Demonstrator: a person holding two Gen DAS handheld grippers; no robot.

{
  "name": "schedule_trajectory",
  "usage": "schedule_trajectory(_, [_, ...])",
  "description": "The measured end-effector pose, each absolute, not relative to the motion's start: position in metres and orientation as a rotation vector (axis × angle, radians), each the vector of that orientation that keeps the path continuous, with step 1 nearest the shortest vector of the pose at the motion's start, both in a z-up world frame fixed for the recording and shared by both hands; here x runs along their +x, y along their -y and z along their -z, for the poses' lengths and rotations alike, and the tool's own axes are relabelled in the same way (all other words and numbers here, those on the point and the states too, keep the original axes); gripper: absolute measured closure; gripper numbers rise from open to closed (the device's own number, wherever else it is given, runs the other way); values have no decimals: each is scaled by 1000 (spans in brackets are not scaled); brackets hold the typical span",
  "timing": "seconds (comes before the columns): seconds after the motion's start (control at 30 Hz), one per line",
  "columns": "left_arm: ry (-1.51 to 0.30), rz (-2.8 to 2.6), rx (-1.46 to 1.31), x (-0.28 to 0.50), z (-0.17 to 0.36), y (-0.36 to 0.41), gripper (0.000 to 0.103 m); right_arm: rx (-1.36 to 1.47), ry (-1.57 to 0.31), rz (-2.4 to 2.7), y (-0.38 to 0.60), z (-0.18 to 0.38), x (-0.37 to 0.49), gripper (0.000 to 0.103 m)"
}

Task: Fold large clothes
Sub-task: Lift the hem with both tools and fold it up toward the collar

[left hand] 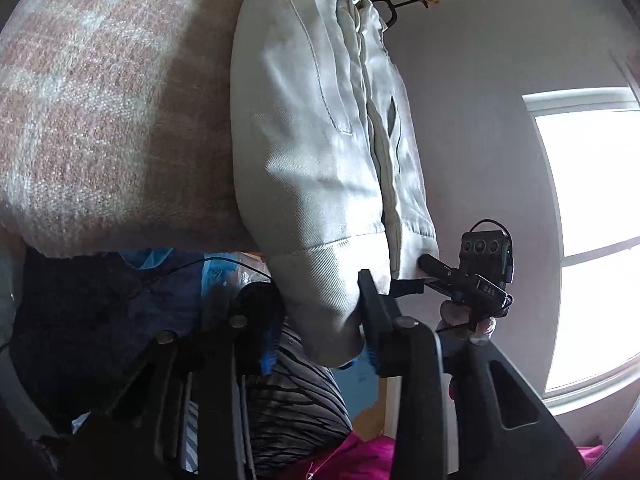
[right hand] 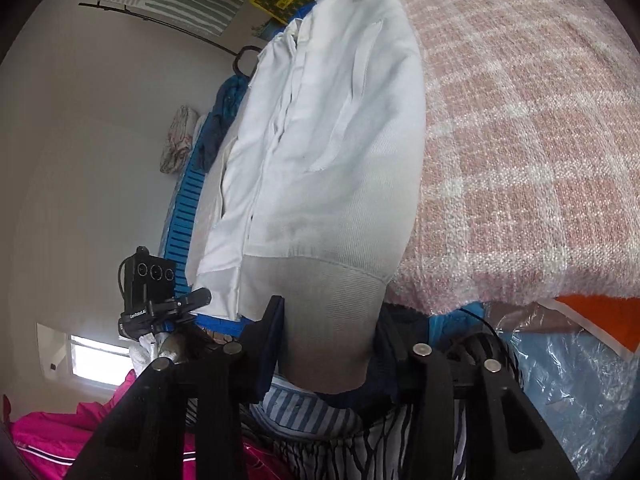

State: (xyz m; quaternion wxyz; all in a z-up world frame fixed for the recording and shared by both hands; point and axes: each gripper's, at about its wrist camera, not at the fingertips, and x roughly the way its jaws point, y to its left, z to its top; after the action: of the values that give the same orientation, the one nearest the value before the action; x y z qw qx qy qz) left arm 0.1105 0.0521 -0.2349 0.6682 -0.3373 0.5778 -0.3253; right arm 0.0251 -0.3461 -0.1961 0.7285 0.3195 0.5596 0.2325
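Note:
A large white jacket (left hand: 320, 132) with a ribbed hem lies along the edge of a pink-and-white checked blanket (left hand: 104, 112). My left gripper (left hand: 320, 300) is shut on the jacket's ribbed hem corner. My right gripper (right hand: 328, 332) is shut on the other part of the hem, and the jacket (right hand: 332, 140) stretches away from it. In the left wrist view the right gripper (left hand: 424, 276) shows pinching the hem edge. In the right wrist view the left gripper (right hand: 196, 300) shows at the hem's left edge.
The blanket (right hand: 520, 140) covers the surface to the right. A blue slatted crate (right hand: 184, 216) lies under the jacket. Pink fabric (right hand: 60, 432), striped cloth (right hand: 304, 408) and plastic bags (right hand: 560, 360) lie below. A window (left hand: 596, 232) lights the wall.

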Motion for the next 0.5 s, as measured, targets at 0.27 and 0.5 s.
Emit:
schedule_trajectory(0.27, [-1307,787,-889,124,209,-54,83,840,-1116,-588,371,174,25,75])
schedule_trajectory(0.5, [-1263,817,-990,160,173,-45,83,965,-996,-655,382,147,58,75])
